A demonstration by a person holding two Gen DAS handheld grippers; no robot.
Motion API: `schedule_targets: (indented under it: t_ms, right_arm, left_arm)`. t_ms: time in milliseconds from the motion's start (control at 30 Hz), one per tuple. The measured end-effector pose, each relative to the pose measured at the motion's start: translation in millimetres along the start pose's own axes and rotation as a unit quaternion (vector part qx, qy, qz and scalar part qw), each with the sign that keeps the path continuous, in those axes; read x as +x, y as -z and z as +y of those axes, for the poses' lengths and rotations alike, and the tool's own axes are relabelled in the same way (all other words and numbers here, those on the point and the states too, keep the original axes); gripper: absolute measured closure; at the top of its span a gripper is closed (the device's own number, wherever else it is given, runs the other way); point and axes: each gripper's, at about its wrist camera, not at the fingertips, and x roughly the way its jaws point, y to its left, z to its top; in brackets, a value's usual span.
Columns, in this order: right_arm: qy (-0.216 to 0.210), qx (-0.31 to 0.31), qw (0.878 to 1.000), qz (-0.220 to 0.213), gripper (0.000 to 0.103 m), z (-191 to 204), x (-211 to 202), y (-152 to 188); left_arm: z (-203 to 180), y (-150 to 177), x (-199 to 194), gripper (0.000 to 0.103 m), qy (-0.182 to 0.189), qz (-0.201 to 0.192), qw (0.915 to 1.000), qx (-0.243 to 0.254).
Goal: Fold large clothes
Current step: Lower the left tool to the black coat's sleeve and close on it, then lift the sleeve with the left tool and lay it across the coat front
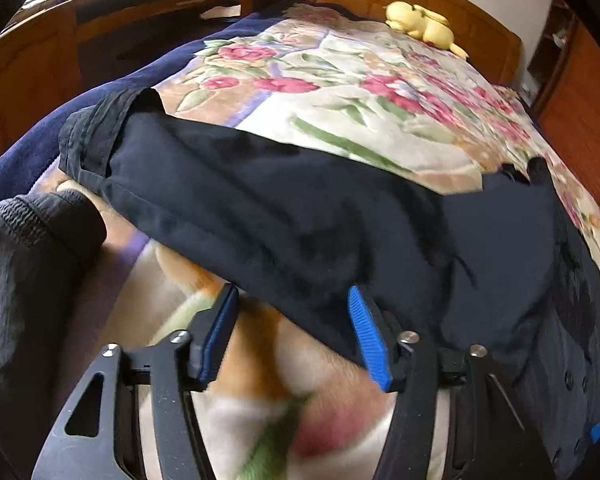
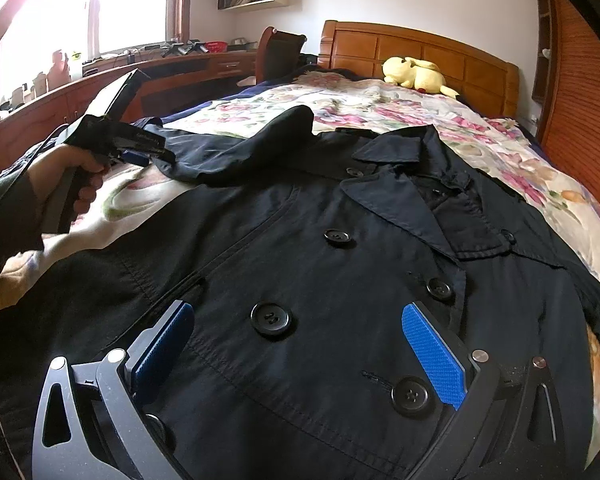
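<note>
While coat [image 2: 320, 280] lies collar toward headboard [image 2: 420, 52], sleeve [image 1: 260, 208] stretched sideways, left gripper [image 1: 292, 320] jaws parted, right gripper [image 2: 300, 340] jaws released.

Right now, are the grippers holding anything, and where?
Nothing is held. The left gripper is open at the sleeve edge; the right gripper is open over the coat front.
</note>
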Motion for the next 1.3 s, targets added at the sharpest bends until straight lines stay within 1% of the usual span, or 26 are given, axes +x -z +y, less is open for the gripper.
schedule_targets:
  t_ms: [33, 67, 100, 133, 167, 267, 333, 467, 533, 700, 833, 900, 1000, 1100, 1200, 1267, 1300]
  right_arm:
    - [0.0, -0.001, 1.0, 0.0, 0.0, 0.4, 0.3, 0.1]
    - [0.001, -0.002, 1.0, 0.0, 0.0, 0.8, 0.3, 0.2]
    - [0.001, -0.002, 1.0, 0.0, 0.0, 0.8, 0.1, 0.3]
    - [0.001, -0.002, 1.0, -0.001, 0.0, 0.9, -0.1, 0.4]
    - [0.001, -0.002, 1.0, -0.001, 0.0, 0.8, 0.1, 0.6]
    - [0.001, -0.001, 1.0, -0.001, 0.0, 0.2, -0.4, 0.9]
    - [0.0, 0.0, 1.0, -0.002, 0.0, -0.2, -0.7, 1.0]
    - [0.0, 0.005, 1.0, -0.004, 0.0, -2.0, -2.0, 1.4]
    - [0.001, 0.01, 1.0, -0.005, 0.0, -4.3, -2.8, 1.6]
    - [0.002, 0.027, 1.0, -0.011, 0.0, -10.0, -6.0, 1.2]
    - [0.004, 0.035, 0.999, -0.015, 0.0, -13.9, -9.4, 1.5]
    - [0.005, 0.038, 0.999, -0.017, 0.0, -16.2, -11.4, 1.5]
    - [0.01, 0.045, 0.999, -0.02, 0.0, -21.2, -14.1, 2.1]
    - [0.013, 0.053, 0.998, -0.021, 0.0, -26.2, -14.9, 2.3]
    - [0.012, 0.059, 0.998, -0.024, 0.0, -27.6, -17.1, 3.4]
    - [0.011, 0.064, 0.998, -0.022, 0.0, -27.3, -17.1, 4.3]
    - [0.011, 0.065, 0.998, -0.022, 0.0, -27.8, -17.1, 4.6]
  left_arm:
    - [-0.4, -0.2, 1.9, 0.063, -0.002, 0.002, 1.0, -0.002]
    - [-1.6, -0.3, 3.6, 0.07, -0.001, 0.004, 1.0, 0.0]
    - [-4.1, -0.2, 4.1, 0.074, 0.003, 0.002, 1.0, 0.003]
    - [-6.2, -0.3, 4.0, 0.085, 0.004, 0.0, 1.0, 0.007]
    - [-10.9, 0.0, 2.9, 0.092, -0.001, -0.002, 0.9999, 0.015]
    - [-26.6, -3.4, -3.9, 0.098, -0.017, -0.011, 0.9988, 0.044]
    - [-42.3, -7.1, -16.4, 0.099, -0.015, -0.024, 0.9975, 0.065]
    - [-87.7, -11.6, -54.1, 0.099, 0.001, -0.057, 0.9913, 0.119]
    - [-112.8, -12.0, -73.2, 0.099, 0.018, -0.068, 0.9871, 0.144]
    - [-170.4, -3.4, -111.3, 0.099, 0.057, -0.082, 0.9748, 0.2]
    - [-199.6, 13.2, -131.7, 0.099, 0.073, -0.082, 0.9657, 0.236]
    - [-207.7, 25.2, -140.2, 0.099, 0.081, -0.077, 0.9627, 0.246]
    - [-209.3, 43.8, -147.6, 0.098, 0.097, -0.057, 0.9606, 0.255]
    - [-205.2, 65.6, -154.4, 0.098, 0.098, -0.048, 0.9582, 0.264]
    - [-197.0, 89.9, -165.5, 0.091, 0.092, -0.057, 0.9542, 0.279]
    - [-187.4, 104.7, -172.8, 0.081, 0.097, -0.061, 0.953, 0.281]
    - [-182.5, 109.6, -176.1, 0.08, 0.101, -0.062, 0.9531, 0.278]
